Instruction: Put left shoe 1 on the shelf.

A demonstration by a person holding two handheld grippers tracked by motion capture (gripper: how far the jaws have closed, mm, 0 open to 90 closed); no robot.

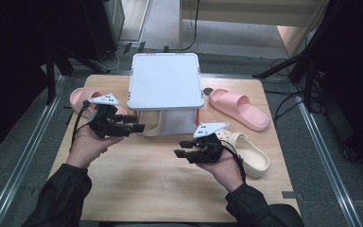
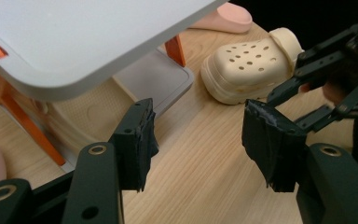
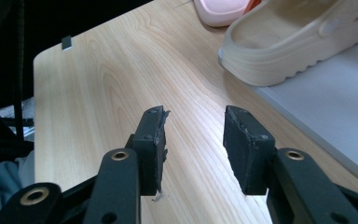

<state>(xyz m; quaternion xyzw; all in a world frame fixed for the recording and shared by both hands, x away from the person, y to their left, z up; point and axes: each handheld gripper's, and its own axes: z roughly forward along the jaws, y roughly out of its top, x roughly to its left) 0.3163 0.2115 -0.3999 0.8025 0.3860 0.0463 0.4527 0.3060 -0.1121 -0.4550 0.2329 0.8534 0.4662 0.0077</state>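
- The left gripper is hovering with jaws wide apart, holding nothing.
- The right gripper is hovering over the table, jaws parted and empty.
- One cream clog is sitting on the rack's lower shelf.
- The other clog is lying behind the right hand.

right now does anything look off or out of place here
Yes. The shoes are scattered: one cream clog lies right on the table while its mate sits on the rack's lower shelf. The pink slides lie on opposite sides of the rack.
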